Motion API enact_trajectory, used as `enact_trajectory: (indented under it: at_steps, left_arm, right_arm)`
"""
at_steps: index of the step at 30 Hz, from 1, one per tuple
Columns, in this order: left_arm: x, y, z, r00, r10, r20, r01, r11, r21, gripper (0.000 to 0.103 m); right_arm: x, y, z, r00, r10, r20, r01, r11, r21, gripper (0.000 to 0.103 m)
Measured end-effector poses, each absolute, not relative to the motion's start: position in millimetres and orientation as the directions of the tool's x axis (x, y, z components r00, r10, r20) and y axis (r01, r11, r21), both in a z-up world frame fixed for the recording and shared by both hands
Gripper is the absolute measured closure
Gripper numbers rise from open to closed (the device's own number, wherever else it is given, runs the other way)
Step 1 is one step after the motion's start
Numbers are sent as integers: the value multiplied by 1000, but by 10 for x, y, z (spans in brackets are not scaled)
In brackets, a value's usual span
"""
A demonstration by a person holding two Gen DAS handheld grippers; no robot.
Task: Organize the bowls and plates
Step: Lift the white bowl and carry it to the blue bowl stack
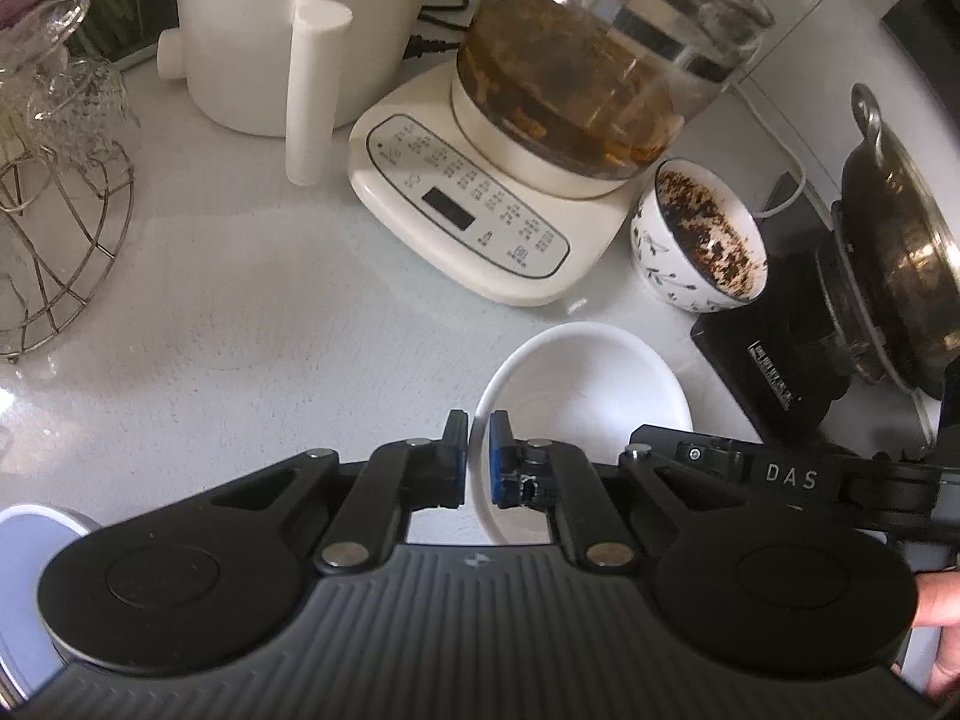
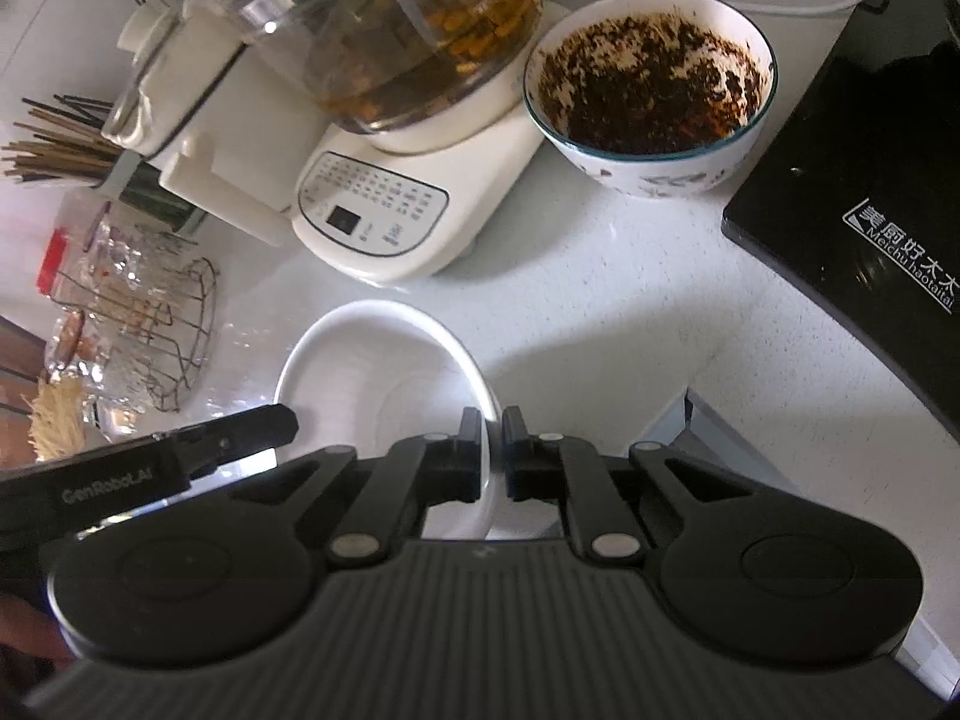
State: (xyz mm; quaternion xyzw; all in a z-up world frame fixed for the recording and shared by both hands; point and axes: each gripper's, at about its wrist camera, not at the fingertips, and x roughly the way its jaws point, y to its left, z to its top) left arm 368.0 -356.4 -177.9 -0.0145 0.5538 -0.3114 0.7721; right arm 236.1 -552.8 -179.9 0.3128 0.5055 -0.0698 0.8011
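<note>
A shallow white plate (image 1: 591, 384) (image 2: 384, 372) lies on the pale countertop in front of the kettle. My left gripper (image 1: 478, 456) is shut on its left rim, the thin white edge caught between the blue pads. My right gripper (image 2: 492, 450) is shut on the opposite, right rim. Each gripper shows in the other's view: the right one (image 1: 780, 468) at the plate's right, the left one (image 2: 198, 450) at the plate's left. A patterned bowl (image 1: 699, 237) (image 2: 651, 90) smeared with dark residue stands behind the plate, apart from it.
A cream electric kettle base (image 1: 474, 210) (image 2: 384, 222) with a glass pot of brown liquid stands close behind. A white appliance (image 1: 282, 30) is at the back left, a wire rack with glassware (image 1: 54, 240) (image 2: 150, 336) to the left, a black induction cooker (image 2: 858, 180) with a pot (image 1: 900, 252) to the right.
</note>
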Motion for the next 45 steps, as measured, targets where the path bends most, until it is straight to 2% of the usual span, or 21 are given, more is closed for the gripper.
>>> enact_trajectory:
  at_steps: [28,45]
  left_arm:
    - [3614,-2895,-980,280,-537,-796,387,821,-419,94]
    - [3560,-2217,-851,378,-519,-766,290,853,-435,94]
  right_arm:
    - [2515,-5121,-1066,529,276,-802,271,841,468,93]
    - [2743,-4603,-976,523,346,-779,148,863,482,92]
